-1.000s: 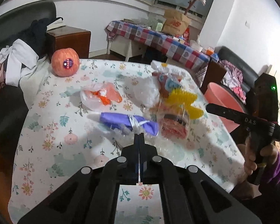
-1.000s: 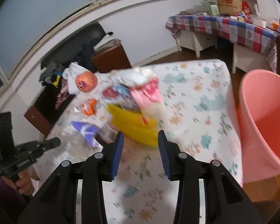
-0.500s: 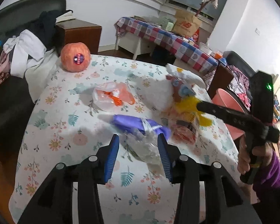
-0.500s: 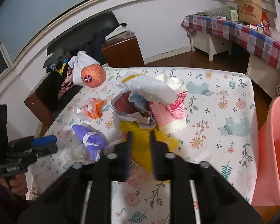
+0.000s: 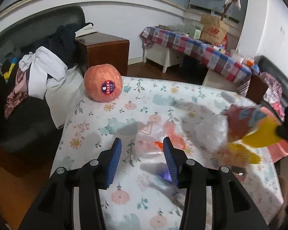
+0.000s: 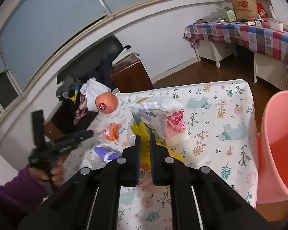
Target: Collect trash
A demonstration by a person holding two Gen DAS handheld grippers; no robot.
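The right gripper clamps a yellow bag of wrappers near a pink bin, while the left gripper's jaws are opening over the floral tablecloth.

Between left fingers: bare tablecloth, passable.
Ahead of left fingers: clear wrapper blocks.
Beyond right fingers: trash bundle fills the way.
Right of right fingers: open tablecloth, then pink bin.

Matt printed cloth covers the table. Apple in rough foam net, glossy sticker. Crinkly clear plastic wrappers; glossy yellow plastic bag. Smooth pink plastic bin. Ribbed blue rubber pads. Polished wood cabinet.
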